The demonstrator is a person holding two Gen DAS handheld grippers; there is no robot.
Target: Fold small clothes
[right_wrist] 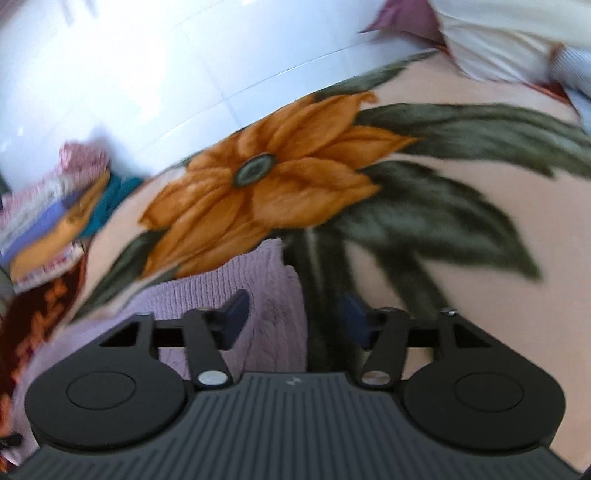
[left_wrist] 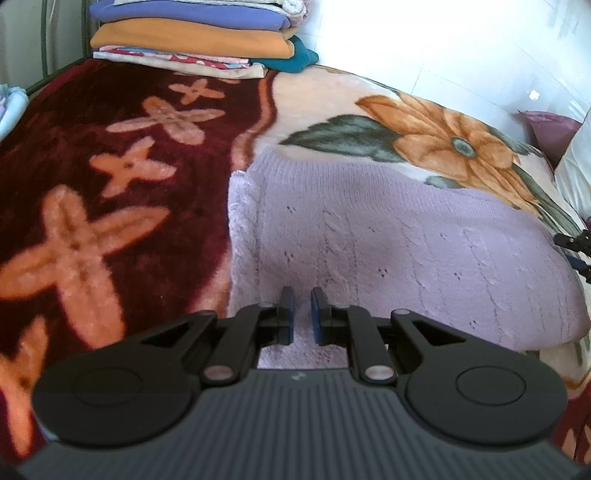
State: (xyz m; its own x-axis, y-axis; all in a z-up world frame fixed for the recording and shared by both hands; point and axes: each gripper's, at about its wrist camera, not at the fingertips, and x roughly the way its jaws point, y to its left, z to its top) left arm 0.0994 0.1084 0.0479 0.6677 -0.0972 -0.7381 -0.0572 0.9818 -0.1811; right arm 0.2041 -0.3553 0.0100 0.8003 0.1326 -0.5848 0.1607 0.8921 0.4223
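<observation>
A lilac knitted garment [left_wrist: 369, 236] lies folded flat on a floral blanket [left_wrist: 110, 184]. My left gripper [left_wrist: 302, 314] hovers over its near edge, jaws nearly together with a narrow gap, nothing between them. In the right wrist view my right gripper [right_wrist: 295, 321] is open over the garment's right corner [right_wrist: 240, 280]; its left finger is above the knit, its right finger above the blanket [right_wrist: 461, 229]. The right gripper's tip shows at the right edge of the left wrist view [left_wrist: 576, 245].
A stack of folded clothes [left_wrist: 199, 33] sits at the far end of the bed, also in the right wrist view [right_wrist: 55, 214]. A white tiled wall [left_wrist: 443, 44] runs behind the bed. A pillow [left_wrist: 576, 173] lies at the right.
</observation>
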